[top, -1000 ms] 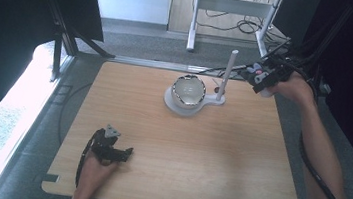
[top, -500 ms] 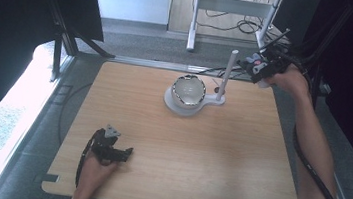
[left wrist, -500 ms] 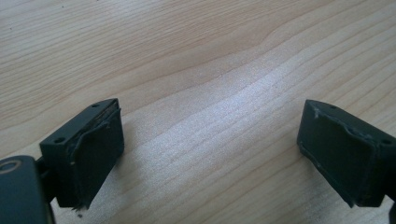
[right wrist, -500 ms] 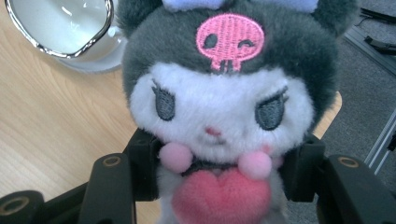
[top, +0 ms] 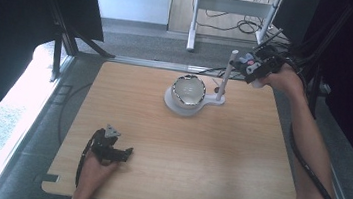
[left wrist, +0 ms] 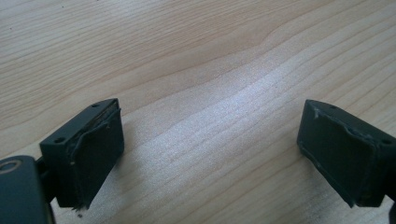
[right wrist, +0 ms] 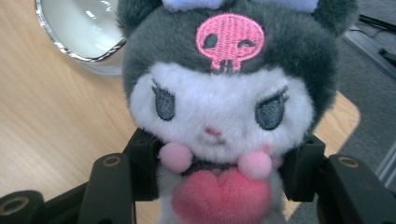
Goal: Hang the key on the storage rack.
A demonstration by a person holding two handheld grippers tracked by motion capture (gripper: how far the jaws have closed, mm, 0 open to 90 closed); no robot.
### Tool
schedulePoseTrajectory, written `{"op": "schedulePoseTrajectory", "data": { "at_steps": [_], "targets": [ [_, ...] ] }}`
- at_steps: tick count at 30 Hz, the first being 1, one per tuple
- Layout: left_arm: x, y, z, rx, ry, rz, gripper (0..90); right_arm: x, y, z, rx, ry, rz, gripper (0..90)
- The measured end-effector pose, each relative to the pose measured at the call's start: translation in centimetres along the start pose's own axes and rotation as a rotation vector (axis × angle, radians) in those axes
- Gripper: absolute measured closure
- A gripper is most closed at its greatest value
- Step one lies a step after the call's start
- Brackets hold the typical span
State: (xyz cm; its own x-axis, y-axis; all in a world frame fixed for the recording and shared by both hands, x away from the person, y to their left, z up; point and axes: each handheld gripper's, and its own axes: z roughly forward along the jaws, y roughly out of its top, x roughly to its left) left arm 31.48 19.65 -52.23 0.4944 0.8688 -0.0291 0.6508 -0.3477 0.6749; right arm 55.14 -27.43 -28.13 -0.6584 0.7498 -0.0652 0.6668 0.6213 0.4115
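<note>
Keep the right gripper [right wrist: 219,186] clamped on the plush toy [right wrist: 224,107], held above the surface's [top: 183,150] far right corner. Carry it level toward the bowl [top: 189,90]. Left gripper [left wrist: 210,158] rests wide open, empty.

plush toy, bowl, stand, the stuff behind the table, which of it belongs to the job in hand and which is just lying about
In the job:
- plush toy, clamped in the right gripper
- bowl on its white stand, close to that gripper

Lying about:
- left gripper, open over bare table
- white frame and cables on the floor behind
</note>
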Motion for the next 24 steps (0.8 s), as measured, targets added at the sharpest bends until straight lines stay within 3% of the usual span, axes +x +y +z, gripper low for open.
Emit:
{"op": "schedulePoseTrajectory", "data": {
  "at_steps": [10,16,24],
  "targets": [
    [0.0,0.0,0.0,-0.003,0.002,-0.001,7.2,0.4,-1.1,2.7,0.039,0.074,-0.007,42.2],
    [0.0,0.0,0.0,-0.003,0.002,-0.001,7.2,0.3,-2.0,4.3,0.042,0.09,0.005,42.1],
    [0.0,0.0,0.0,-0.001,0.001,-0.001,7.2,0.1,-3.1,6.7,0.046,0.077,0.016,42.0]
  ]
}}
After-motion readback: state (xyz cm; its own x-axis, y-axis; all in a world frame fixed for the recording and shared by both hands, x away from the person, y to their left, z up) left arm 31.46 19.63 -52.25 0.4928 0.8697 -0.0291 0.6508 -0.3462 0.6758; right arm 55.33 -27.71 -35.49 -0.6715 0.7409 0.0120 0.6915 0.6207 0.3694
